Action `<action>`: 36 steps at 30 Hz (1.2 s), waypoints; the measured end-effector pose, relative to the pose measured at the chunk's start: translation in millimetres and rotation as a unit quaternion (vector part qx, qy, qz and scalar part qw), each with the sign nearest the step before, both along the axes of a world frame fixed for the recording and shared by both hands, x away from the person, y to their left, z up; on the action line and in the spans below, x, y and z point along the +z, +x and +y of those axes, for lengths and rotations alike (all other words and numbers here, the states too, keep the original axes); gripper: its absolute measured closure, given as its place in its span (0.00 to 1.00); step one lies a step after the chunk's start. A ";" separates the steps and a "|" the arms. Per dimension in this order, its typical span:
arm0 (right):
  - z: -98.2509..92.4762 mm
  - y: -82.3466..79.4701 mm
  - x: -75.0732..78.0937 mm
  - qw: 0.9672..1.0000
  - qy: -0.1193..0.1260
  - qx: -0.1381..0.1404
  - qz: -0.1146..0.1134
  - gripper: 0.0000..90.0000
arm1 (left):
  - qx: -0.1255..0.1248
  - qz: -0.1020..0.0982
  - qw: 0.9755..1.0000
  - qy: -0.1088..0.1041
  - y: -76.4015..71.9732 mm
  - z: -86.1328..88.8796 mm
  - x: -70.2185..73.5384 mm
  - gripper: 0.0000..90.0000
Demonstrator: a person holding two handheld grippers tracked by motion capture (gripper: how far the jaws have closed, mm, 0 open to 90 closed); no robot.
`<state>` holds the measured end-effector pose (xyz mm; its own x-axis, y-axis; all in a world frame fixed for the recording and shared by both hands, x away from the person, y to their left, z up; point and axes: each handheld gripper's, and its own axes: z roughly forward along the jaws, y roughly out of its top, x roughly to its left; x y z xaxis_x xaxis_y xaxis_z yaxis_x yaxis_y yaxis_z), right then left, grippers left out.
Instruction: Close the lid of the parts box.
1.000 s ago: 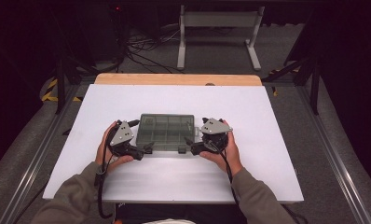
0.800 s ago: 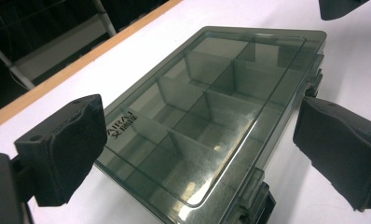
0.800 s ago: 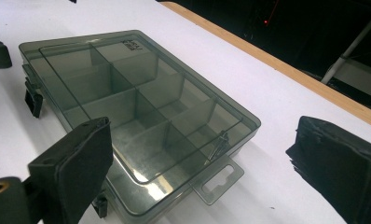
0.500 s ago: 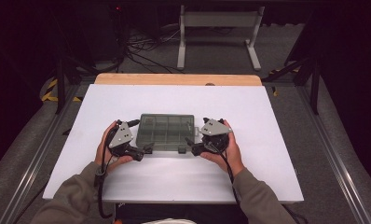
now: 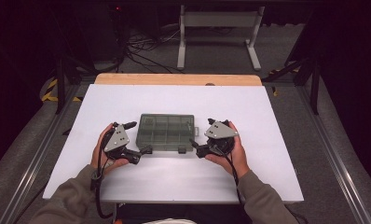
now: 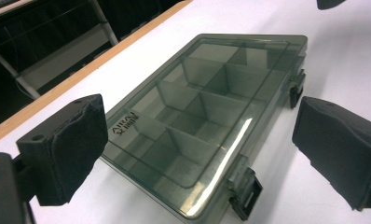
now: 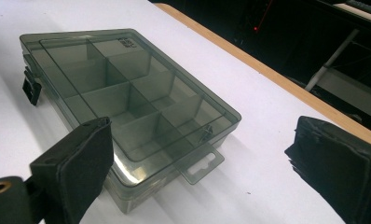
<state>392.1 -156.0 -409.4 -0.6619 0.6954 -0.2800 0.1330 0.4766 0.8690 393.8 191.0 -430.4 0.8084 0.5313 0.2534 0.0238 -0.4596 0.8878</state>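
Note:
A smoky transparent compartment box (image 5: pixel 165 132) lies flat on the white table (image 5: pixel 174 98) with its lid down. Its divided cells look empty (image 6: pixel 197 112) (image 7: pixel 123 93). Two latches (image 6: pixel 243 192) sit along its near long side, and a hang tab (image 7: pixel 203 167) sticks out of one short end. My left gripper (image 5: pixel 138 138) is open at the box's left end, its pads (image 6: pixel 67 149) spread wider than the box corner. My right gripper (image 5: pixel 201 133) is open at the right end, with pads (image 7: pixel 79 170) either side of that corner. Neither touches the box.
The table's far edge is a wooden strip (image 5: pixel 176 79). Beyond it are a metal stand (image 5: pixel 218 35) and cables (image 5: pixel 146 51) on the dark floor. Rails run along both sides of the table.
Both grippers have drawn back slightly outward from the box ends. The box has not moved.

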 end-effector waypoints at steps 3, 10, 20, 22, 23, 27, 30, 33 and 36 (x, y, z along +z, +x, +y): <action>-3.8 -2.7 0.7 1.000 -0.001 -0.002 -0.003 0.06 | -0.003 0.001 1.000 0.000 -3.0 0.3 -1.5 0.05; -16.9 -10.1 -0.2 1.000 0.002 -0.008 -0.002 0.06 | -0.004 -0.004 1.000 0.002 -10.7 4.1 -5.5 0.05; -31.7 -19.5 -4.3 1.000 -0.004 -0.015 -0.002 0.06 | 0.000 -0.003 1.000 -0.006 -18.0 9.1 -6.7 0.05; -36.0 -21.2 -6.3 1.000 -0.008 -0.018 0.001 0.06 | -0.002 0.000 1.000 -0.005 -20.1 10.9 -6.8 0.05; -37.5 -21.7 -6.9 1.000 -0.011 -0.019 0.000 0.06 | -0.003 0.000 1.000 -0.005 -20.8 12.0 -6.7 0.05; -43.2 -24.9 -8.1 1.000 -0.014 -0.025 -0.002 0.06 | 0.000 0.003 1.000 -0.007 -22.3 16.0 -7.9 0.05; -48.7 -27.2 -9.4 1.000 -0.015 -0.027 -0.002 0.06 | 0.002 0.003 1.000 -0.006 -24.0 19.4 -8.6 0.05; -52.7 -29.0 -11.0 0.999 -0.016 -0.031 -0.004 0.06 | 0.005 0.005 1.000 -0.005 -26.0 22.5 -9.2 0.05; -57.3 -31.4 -13.0 0.999 -0.016 -0.033 -0.006 0.07 | 0.006 0.007 1.000 -0.005 -27.3 26.5 -10.4 0.05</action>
<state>360.7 -213.3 -422.5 -0.6118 0.7277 -0.3100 0.1549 0.4946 0.8552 366.5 217.5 -440.8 0.8050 0.5436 0.2375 0.0412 -0.4505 0.8918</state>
